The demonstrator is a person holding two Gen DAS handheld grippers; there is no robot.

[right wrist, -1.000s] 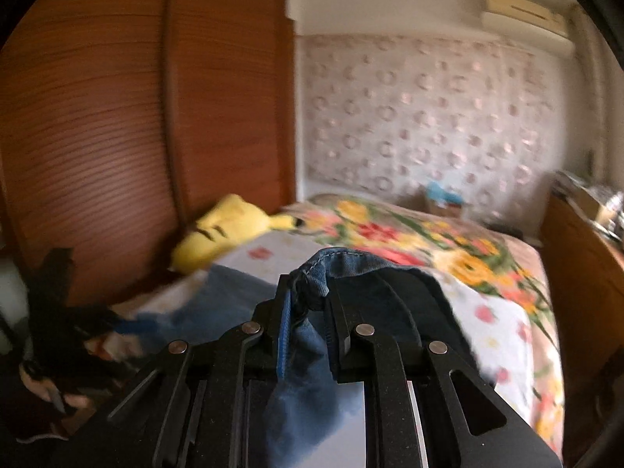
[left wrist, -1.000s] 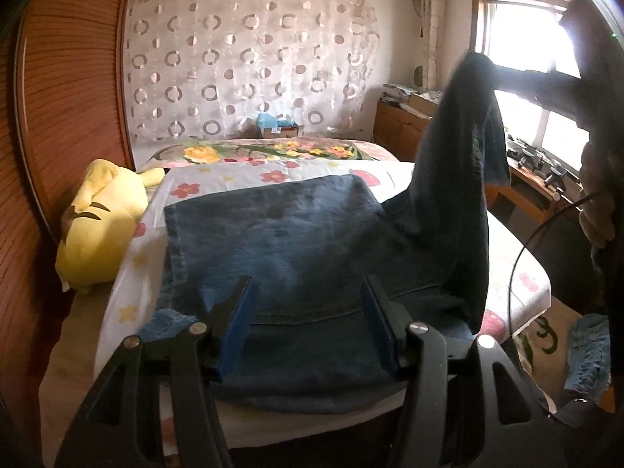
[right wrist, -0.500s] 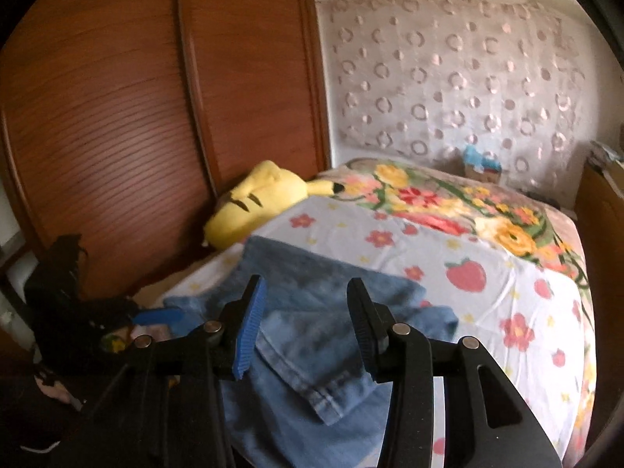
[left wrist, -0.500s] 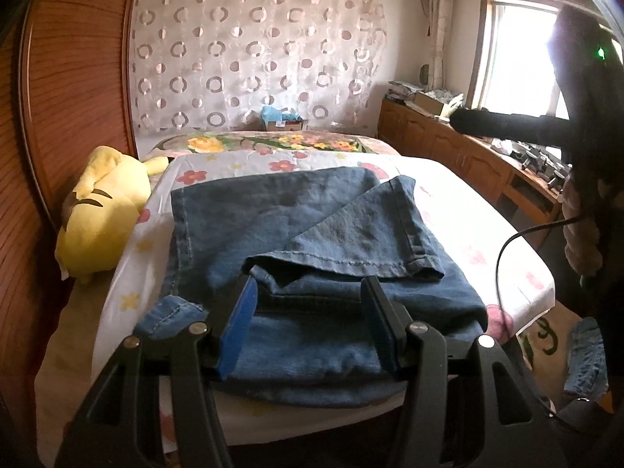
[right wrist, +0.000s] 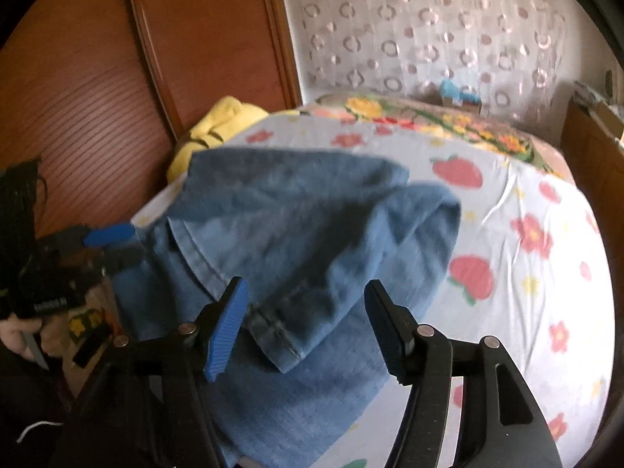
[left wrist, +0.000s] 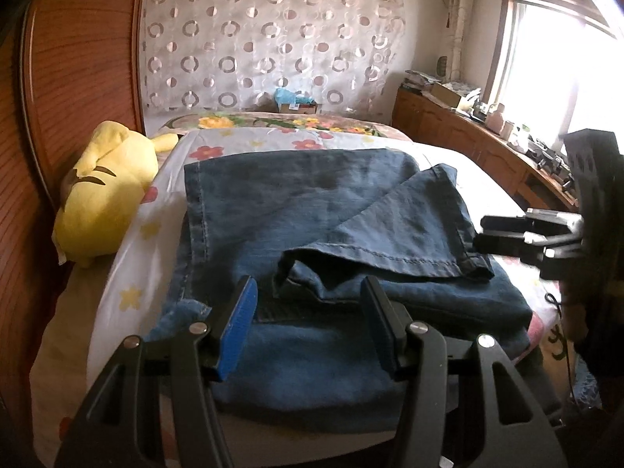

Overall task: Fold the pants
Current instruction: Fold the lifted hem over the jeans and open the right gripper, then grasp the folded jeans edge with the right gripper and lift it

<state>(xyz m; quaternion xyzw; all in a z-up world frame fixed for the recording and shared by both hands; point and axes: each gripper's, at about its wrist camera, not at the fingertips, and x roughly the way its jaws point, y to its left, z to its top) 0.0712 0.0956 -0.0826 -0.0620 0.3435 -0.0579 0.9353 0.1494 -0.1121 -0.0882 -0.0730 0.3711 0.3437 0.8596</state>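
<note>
The right wrist view is smeared by motion, so the seams and edges of the dark blue denim pants (right wrist: 296, 234) look soft there. The near edge of the pants is hidden behind the black body of each gripper, and the far right of the left wrist view is washed out by the bright window (left wrist: 561, 62). A hand (right wrist: 23, 339) at the lower left of the right wrist view is cut off by the frame.

The pants lie on the white bedsheet printed with flowers and strawberries (right wrist: 518, 241), near the foot of the bed, folded in several layers. One hemmed leg end lies doubled back across the top, skewed, its corner pointing toward the right gripper (right wrist: 306, 321) and its stitched hem rumpled at the left. A yellow plush toy (left wrist: 105, 195) lies beside the pants against the reddish wooden wardrobe (left wrist: 78, 58).

The left gripper (left wrist: 310, 327) hovers over the near layers, jaws apart, gripping nothing. The right gripper's jaws have just been opening and stand released, the hem corner below them untouched.
</note>
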